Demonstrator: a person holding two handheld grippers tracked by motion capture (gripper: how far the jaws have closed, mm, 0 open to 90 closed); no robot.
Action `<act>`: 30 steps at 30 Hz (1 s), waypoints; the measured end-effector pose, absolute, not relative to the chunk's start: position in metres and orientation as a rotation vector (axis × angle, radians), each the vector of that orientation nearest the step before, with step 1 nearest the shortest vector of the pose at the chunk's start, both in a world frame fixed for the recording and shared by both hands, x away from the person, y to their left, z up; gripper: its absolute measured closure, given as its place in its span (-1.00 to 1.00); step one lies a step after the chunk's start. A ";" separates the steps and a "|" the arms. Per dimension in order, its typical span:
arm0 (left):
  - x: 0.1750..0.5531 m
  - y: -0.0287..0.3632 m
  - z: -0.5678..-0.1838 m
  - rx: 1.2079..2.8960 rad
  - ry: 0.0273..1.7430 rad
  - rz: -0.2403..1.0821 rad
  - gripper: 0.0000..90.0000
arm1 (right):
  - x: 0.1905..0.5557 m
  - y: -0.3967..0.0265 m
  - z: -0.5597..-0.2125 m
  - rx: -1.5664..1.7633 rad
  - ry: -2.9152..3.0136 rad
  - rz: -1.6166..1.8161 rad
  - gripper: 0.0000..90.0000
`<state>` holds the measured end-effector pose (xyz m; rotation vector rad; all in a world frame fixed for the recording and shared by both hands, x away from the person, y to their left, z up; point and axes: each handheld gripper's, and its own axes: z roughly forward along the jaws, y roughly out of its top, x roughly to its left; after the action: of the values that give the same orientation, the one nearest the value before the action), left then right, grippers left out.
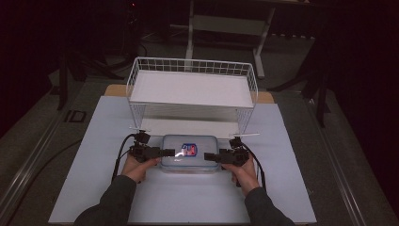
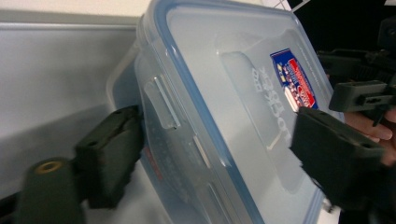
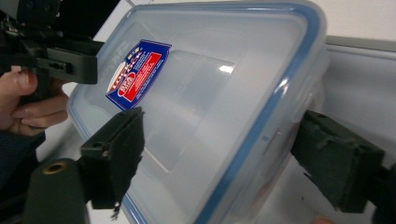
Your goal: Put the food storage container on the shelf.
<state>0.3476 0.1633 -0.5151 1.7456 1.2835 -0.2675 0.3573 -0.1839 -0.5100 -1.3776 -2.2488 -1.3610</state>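
A clear plastic container (image 1: 189, 160) with a blue-rimmed lid and a blue and red label (image 1: 189, 149) lies flat on the white table, in front of the wire shelf. My left gripper (image 1: 168, 152) reaches over its left end and my right gripper (image 1: 209, 156) over its right end. In the left gripper view the container (image 2: 224, 88) sits between the wide-apart jaws of the left gripper (image 2: 219, 140): one jaw rests against the side wall, the other hangs over the lid. The right gripper (image 3: 224, 144) straddles the container (image 3: 210, 84) the same way, with a gap at the side wall.
A white wire shelf (image 1: 192, 88) with a flat upper deck stands just behind the container, its lower level open towards me. The white table top (image 1: 188, 202) extends on all sides. Dark floor and a table frame (image 1: 226, 26) lie beyond.
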 end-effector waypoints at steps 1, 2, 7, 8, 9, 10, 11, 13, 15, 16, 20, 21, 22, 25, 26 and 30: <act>0.345 0.165 -0.513 1.742 1.276 -0.257 -0.43 | 0.356 -0.189 -0.512 -1.382 -2.214 -1.377 -0.49; 0.345 0.165 -0.513 1.742 1.276 -0.257 -0.39 | 0.356 -0.189 -0.512 -1.382 -2.214 -1.377 -0.49; 0.337 0.170 -0.513 1.692 1.263 -0.247 -0.24 | 0.351 -0.198 -0.511 -1.375 -2.162 -1.420 -0.28; 0.335 0.171 -0.512 1.694 1.257 -0.238 -0.22 | 0.350 -0.199 -0.509 -1.371 -2.169 -1.424 -0.25; 0.333 0.171 -0.510 1.697 1.251 -0.231 -0.20 | 0.348 -0.199 -0.508 -1.362 -2.184 -1.433 -0.22; 0.330 0.172 -0.509 1.696 1.247 -0.228 -0.17 | 0.346 -0.200 -0.507 -1.356 -2.192 -1.437 -0.19; 0.328 0.173 -0.508 1.698 1.239 -0.224 -0.12 | 0.343 -0.202 -0.504 -1.340 -2.202 -1.456 -0.11; 0.323 0.175 -0.507 1.691 1.229 -0.222 -0.09 | 0.341 -0.203 -0.503 -1.330 -2.206 -1.462 -0.08; 0.319 0.176 -0.506 1.689 1.216 -0.215 -0.05 | 0.339 -0.204 -0.502 -1.312 -2.220 -1.474 -0.04; 0.317 0.177 -0.506 1.685 1.212 -0.212 -0.04 | 0.337 -0.204 -0.501 -1.308 -2.227 -1.473 -0.03; 0.310 0.179 -0.505 1.685 1.191 -0.207 0.00 | 0.332 -0.205 -0.497 -1.288 -2.258 -1.468 0.01; 0.308 0.179 -0.505 1.682 1.186 -0.205 0.02 | 0.329 -0.205 -0.496 -1.281 -2.264 -1.472 0.04; 0.307 0.180 -0.506 1.680 1.182 -0.206 0.02 | 0.329 -0.205 -0.496 -1.281 -2.264 -1.472 0.04; 0.302 0.182 -0.506 1.672 1.170 -0.211 0.07 | 0.326 -0.207 -0.495 -1.277 -2.260 -1.474 0.07; 0.302 0.182 -0.506 1.672 1.170 -0.211 0.08 | 0.325 -0.207 -0.495 -1.277 -2.255 -1.475 0.08; 0.298 0.182 -0.506 1.680 1.156 -0.198 0.08 | 0.322 -0.207 -0.494 -1.279 -2.258 -1.470 0.08</act>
<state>0.2975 0.1817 -0.5057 1.6799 1.1555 -0.1983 0.3216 -0.2068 -0.4935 -1.2794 -2.2584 -1.4699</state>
